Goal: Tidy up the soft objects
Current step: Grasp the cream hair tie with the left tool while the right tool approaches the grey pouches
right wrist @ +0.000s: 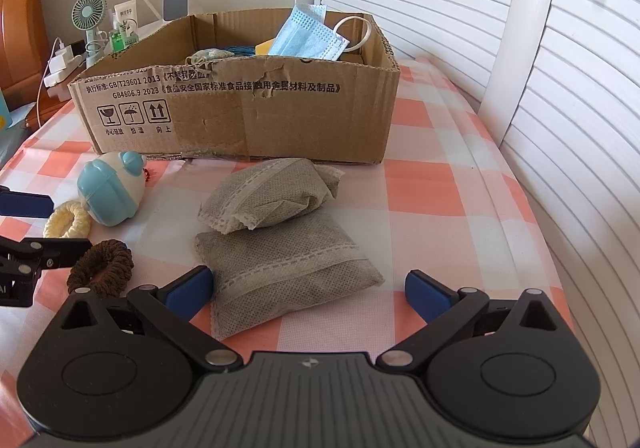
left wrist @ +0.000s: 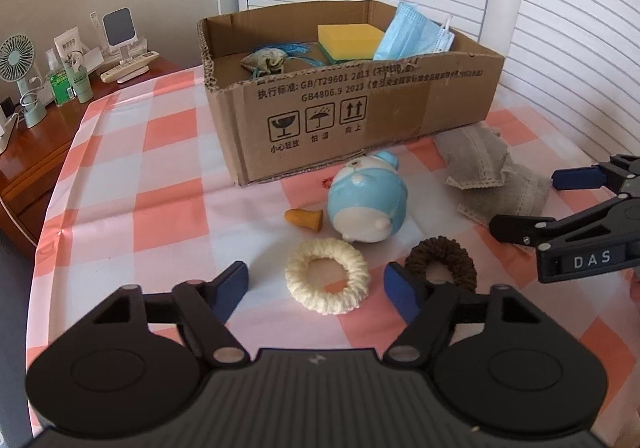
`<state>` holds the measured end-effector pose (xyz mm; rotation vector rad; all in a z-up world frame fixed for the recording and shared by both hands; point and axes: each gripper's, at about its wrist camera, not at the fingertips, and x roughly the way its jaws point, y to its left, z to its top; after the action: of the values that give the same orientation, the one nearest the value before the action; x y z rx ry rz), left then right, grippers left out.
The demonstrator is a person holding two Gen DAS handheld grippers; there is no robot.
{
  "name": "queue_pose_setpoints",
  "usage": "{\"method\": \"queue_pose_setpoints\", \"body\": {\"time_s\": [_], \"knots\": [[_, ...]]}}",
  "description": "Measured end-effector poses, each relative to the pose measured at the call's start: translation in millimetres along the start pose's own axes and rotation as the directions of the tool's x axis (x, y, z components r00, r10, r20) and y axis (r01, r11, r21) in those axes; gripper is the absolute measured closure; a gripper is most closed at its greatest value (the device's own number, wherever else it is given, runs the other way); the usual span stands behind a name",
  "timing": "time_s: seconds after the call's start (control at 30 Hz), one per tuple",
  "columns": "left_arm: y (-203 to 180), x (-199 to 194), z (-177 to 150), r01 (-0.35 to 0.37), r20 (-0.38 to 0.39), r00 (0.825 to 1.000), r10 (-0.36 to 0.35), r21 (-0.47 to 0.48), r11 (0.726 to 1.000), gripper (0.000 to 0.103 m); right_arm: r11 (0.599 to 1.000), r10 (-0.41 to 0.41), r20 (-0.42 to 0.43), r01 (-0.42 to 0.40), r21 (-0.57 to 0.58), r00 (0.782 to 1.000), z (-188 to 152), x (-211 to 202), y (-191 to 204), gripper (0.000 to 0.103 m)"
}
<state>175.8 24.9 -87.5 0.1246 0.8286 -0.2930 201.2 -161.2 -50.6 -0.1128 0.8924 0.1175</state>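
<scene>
Several soft items already sit in the cardboard box [left wrist: 360, 103]: a small cloth sachet [left wrist: 264, 61], a yellow sponge [left wrist: 350, 37] and a blue face mask [left wrist: 416, 33]. We judge the job roughly half done.

Left on the checked tablecloth [left wrist: 160, 175], working left to right: an orange rubber teat [left wrist: 305, 219], a cream scrunchie [left wrist: 326, 276], a blue-and-white squeeze toy [left wrist: 366, 201], a brown scrunchie [left wrist: 442, 260], then two grey non-woven pouches [right wrist: 280, 248], one lying partly over the other.

Our left gripper [left wrist: 316, 282] is spread wide, fingers either side of the cream scrunchie, not touching it as far as we can tell.

Our right gripper [right wrist: 308, 288] is also wide, straddling the near pouch; its left pad [right wrist: 188, 290] may just brush the fabric, though the fisheye angle makes that uncertain. Neither holds anything.

Six loose items still to box.
</scene>
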Motion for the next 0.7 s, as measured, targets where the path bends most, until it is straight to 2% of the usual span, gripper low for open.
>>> {"method": "queue_pose_setpoints", "body": {"time_s": [0.03,0.1,0.23,0.37,0.5,0.6,0.7], "knots": [[-1,-1,1,0.009,0.004,1.000,-0.009,0.000,1.000,0.041,1.000,0.000,0.001,0.000,-0.001,1.000,0,0,0,0.000],[-3,-2,2,0.006,0.011,1.000,-0.006,0.003,1.000,0.052,1.000,0.002,0.007,-0.002,-0.003,1.000,-1,0,0,0.000],[-9,-3,1,0.015,0.023,1.000,-0.015,0.006,1.000,0.065,1.000,0.010,0.016,-0.010,-0.013,1.000,-1,-1,0,0.000],[-10,-6,0,0.000,0.022,1.000,0.001,-0.025,1.000,0.068,0.999,0.030,0.019,-0.029,-0.037,0.999,-2,-1,2,0.000],[-7,-12,-6,-0.016,0.016,1.000,0.017,-0.069,0.997,0.068,0.989,0.104,0.026,-0.100,-0.107,0.994,0,3,6,0.000],[-7,-15,-9,-0.023,0.016,1.000,0.024,-0.064,0.998,0.068,0.978,0.159,0.025,-0.154,-0.140,0.987,7,10,6,0.000],[-7,-15,-9,-0.025,0.014,1.000,0.026,-0.066,0.997,0.067,0.972,0.179,0.025,-0.173,-0.161,0.983,10,13,7,0.000]]}}
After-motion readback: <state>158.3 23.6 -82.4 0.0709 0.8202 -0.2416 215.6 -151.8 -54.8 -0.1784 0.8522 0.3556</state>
